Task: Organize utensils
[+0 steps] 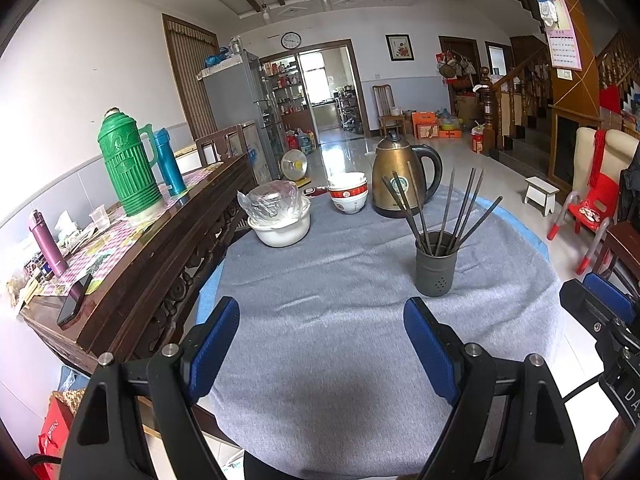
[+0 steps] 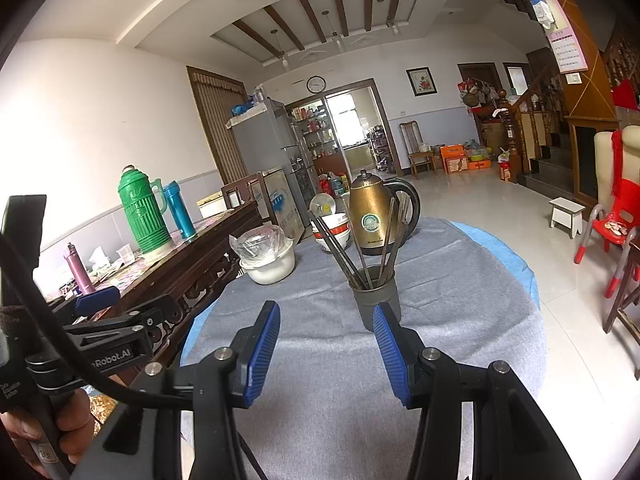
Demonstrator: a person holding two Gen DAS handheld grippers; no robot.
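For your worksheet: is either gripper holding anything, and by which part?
Nothing is held: left gripper and right gripper are both open, empty.

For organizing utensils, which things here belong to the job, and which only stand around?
Job:
- chopsticks
- holder
- left gripper
- right gripper

Just standing around:
- kettle
- bowls
- pot
- green thermos

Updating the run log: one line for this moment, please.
left gripper: open, empty | right gripper: open, empty | chopsticks: standing in holder cup | table: no loose utensils seen
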